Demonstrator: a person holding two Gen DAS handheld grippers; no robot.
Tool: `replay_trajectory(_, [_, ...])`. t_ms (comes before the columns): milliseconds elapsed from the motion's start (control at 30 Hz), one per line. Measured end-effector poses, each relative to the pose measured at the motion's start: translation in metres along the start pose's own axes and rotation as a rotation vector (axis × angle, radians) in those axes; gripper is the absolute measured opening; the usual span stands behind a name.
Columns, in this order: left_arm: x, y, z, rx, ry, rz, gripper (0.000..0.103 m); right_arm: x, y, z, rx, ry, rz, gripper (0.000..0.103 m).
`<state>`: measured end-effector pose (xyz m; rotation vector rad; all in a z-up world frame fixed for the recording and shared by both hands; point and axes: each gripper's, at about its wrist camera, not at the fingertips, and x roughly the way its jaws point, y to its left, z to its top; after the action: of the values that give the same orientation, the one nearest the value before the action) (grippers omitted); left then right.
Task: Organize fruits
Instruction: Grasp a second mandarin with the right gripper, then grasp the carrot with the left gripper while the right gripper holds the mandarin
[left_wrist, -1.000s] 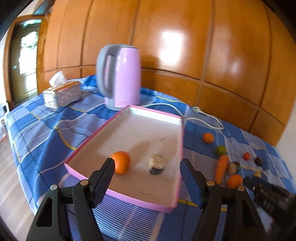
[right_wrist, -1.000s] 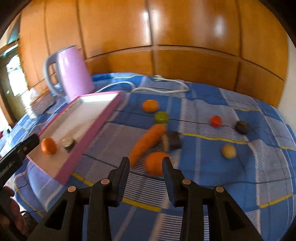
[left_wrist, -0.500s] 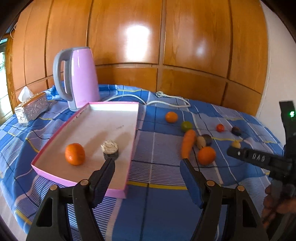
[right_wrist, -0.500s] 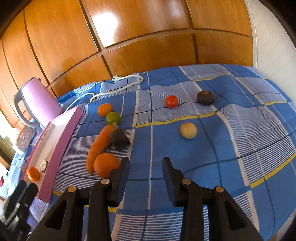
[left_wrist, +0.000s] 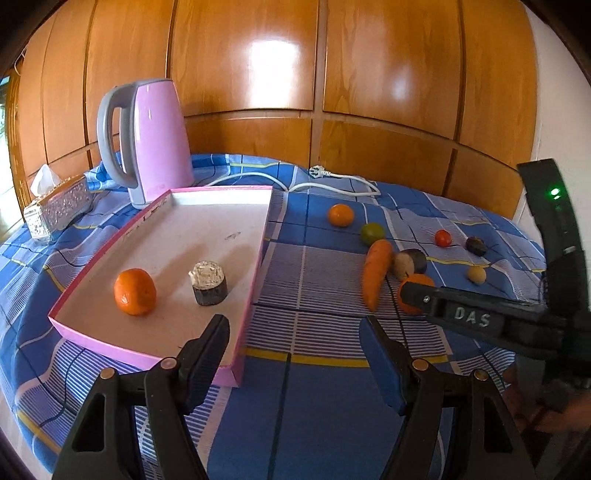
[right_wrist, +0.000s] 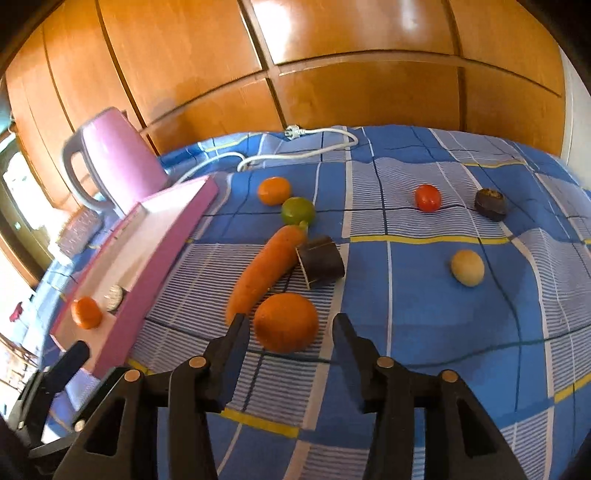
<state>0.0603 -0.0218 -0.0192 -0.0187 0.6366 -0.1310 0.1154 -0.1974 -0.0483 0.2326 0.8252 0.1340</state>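
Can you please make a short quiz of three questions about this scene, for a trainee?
1. True or false: the tray already holds an orange.
2. Which item lies nearest the right gripper? A) tomato B) big orange C) lime
3. Fill in: the carrot lies on the cloth between the tray and the dark ____.

Key: 1 true. 2 B; the jaws have just been opening and stand either side of it, pads not pressing. 3 chunk.
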Motion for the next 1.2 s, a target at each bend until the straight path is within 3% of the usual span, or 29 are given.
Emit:
replay_trajectory(100, [0.002, 0.001, -0.001, -0.007, 0.008, 0.001, 0.073, 0.008, 0.003, 0.0, -0.031, 0.013, -0.025, 0.047])
replay_trajectory(167, [0.002, 0.001, -0.001, -0.006, 0.004, 0.001, 0.073, 0.007, 0.004, 0.0, -0.046, 0.006, -0.021, 0.039])
replay_trajectory(233, [0.002, 0.0, -0.001, -0.005, 0.004, -0.007, 0.073, 0.002, 0.004, 0.0, -0.054, -0.007, -0.042, 0.039])
replay_trajectory(433, [0.004, -0.002, 0.002, -0.007, 0.013, -0.026, 0.073, -0.006, -0.022, 0.001, 0.039, -0.018, -0.154, 0.039])
replay_trajectory(667, [0.013, -0.019, 0.012, 0.069, 0.022, -0.042, 0.069, -0.005, -0.04, 0.003, 0.13, -0.007, -0.126, 0.04])
replay_trajectory(1000, [0.068, -0.039, 0.031, 0.09, 0.155, -0.135, 0.045, -0.004, -0.043, 0.0, 0.144, 0.005, -0.114, 0.04])
replay_trajectory(1200, [0.094, -0.054, 0.044, 0.134, 0.183, -0.166, 0.045, -0.005, -0.052, 0.001, 0.18, 0.007, -0.097, 0.04])
